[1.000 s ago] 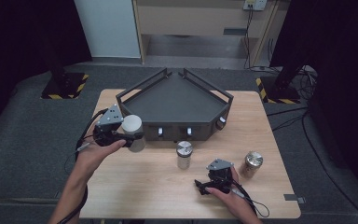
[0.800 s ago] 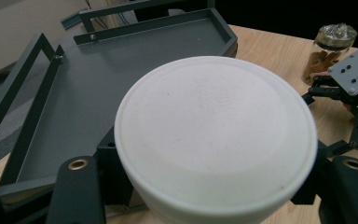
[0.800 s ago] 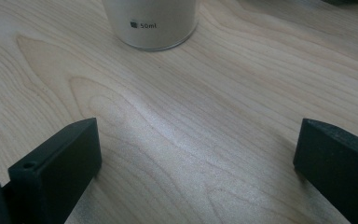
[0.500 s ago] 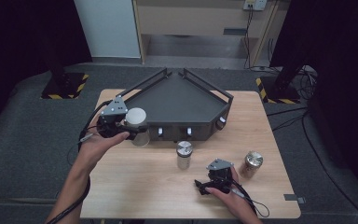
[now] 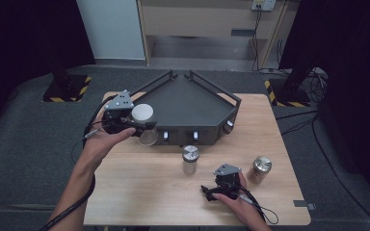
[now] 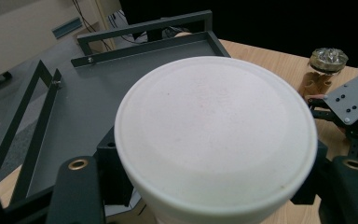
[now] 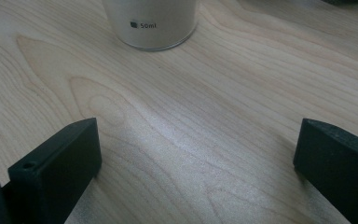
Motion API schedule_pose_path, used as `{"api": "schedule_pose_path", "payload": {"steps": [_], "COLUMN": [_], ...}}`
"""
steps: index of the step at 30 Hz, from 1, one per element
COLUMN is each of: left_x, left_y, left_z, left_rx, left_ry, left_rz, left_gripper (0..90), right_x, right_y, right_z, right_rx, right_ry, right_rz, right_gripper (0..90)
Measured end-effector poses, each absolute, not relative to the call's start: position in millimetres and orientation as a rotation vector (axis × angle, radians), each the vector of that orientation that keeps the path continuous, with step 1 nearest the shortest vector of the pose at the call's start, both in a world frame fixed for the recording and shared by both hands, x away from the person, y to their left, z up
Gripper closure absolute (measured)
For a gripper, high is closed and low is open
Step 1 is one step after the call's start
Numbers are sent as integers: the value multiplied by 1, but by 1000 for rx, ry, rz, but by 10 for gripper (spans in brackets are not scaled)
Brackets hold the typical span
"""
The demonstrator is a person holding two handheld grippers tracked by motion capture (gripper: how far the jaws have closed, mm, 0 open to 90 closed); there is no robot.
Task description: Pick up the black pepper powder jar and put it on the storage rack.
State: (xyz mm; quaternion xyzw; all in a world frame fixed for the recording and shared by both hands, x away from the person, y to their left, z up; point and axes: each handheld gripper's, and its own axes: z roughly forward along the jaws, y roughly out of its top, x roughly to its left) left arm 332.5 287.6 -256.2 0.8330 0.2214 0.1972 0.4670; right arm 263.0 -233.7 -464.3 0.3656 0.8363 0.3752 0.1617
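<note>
Three jars are in sight. One has a white lid (image 5: 142, 113) and a clear body; it is the jar (image 5: 145, 126) pinched between the jaws of the left gripper (image 5: 125, 122). It hangs just above the table (image 5: 139, 187), at the front left corner of the dark tray (image 5: 188, 103). The second jar (image 5: 190, 159), with a silver lid, stands on the table in front of the tray, near the middle. The third jar (image 5: 260, 168), with a ribbed metal lid, stands to the right, just beside the right gripper (image 5: 223, 186).

There are two grippers, one in each hand, and one tray.

The held jar stands upright: its long axis runs up and down, lid on top, base toward the table. In the left gripper view the lid (image 6: 214, 135) faces the camera nearly flat, with a jaw on either side of the jar below it; the tray (image 6: 88, 107) lies behind.

The right gripper rests low over the table, jaws spread wide with bare wood (image 7: 177, 140) between them. The base of a jar (image 7: 151, 23) marked 50ml stands ahead of them, apart from both jaws.
</note>
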Motion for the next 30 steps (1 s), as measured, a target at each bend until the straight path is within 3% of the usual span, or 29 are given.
{"api": "schedule_pose_path", "payload": {"steps": [30], "left_x": [360], "left_y": [279], "left_z": [-228], "left_rx": [2035], "left_ry": [521], "left_rz": [518], "left_gripper": [325], "right_x": [263], "right_y": [-234], "right_z": [-464], "right_rx": [1044], "right_ry": [2387], "right_rz": [1071], "right_gripper": [8]}}
